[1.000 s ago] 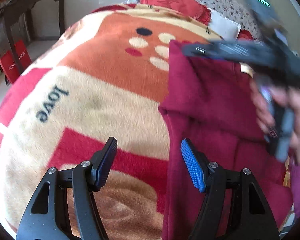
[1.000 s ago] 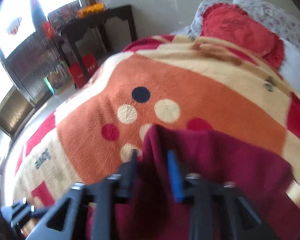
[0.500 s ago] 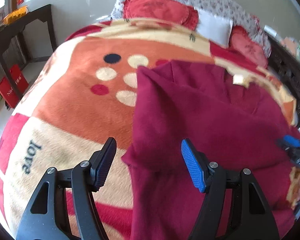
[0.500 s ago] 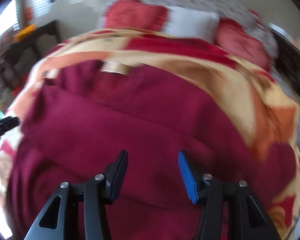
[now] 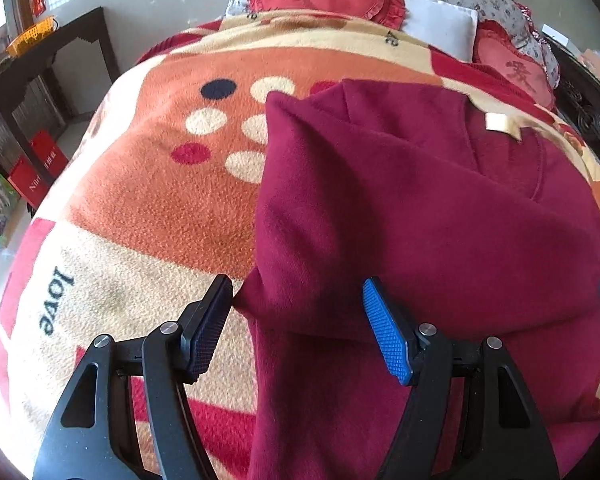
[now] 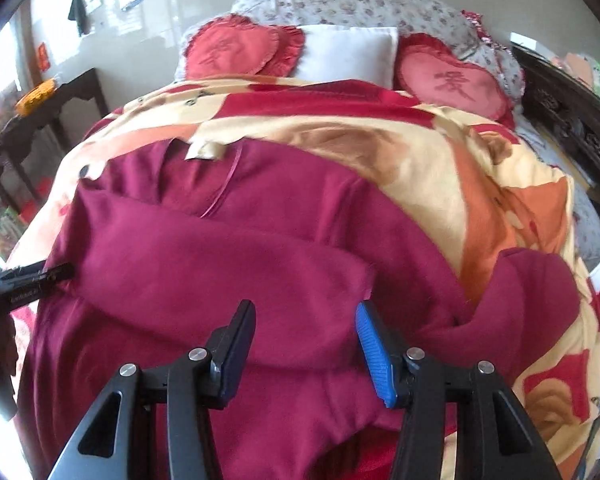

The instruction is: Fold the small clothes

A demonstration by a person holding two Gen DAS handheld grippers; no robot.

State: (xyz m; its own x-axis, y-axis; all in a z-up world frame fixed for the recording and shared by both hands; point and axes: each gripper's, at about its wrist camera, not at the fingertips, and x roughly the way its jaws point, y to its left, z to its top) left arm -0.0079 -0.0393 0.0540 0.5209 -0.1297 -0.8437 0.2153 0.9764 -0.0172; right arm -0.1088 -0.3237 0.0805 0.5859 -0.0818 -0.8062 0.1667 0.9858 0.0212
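Blanket [image 5: 148, 208] underneath; left gripper [image 5: 296, 328], right gripper [image 6: 306, 354] hover spread, unclenched, over maroon garment [image 5: 420, 220].

The garment [image 5: 400, 208] lies on the blanket [image 5: 148, 200], its folded sleeve [image 6: 220, 268] across the body. Pillows [image 6: 348, 56] sit at twelve o'clock; a side table [image 5: 60, 40] at ten.

You see a maroon garment [image 5: 400, 208] on an orange, cream and red blanket [image 5: 148, 208] with dots; red heart cushions [image 6: 236, 50], a white pillow [image 6: 346, 56].
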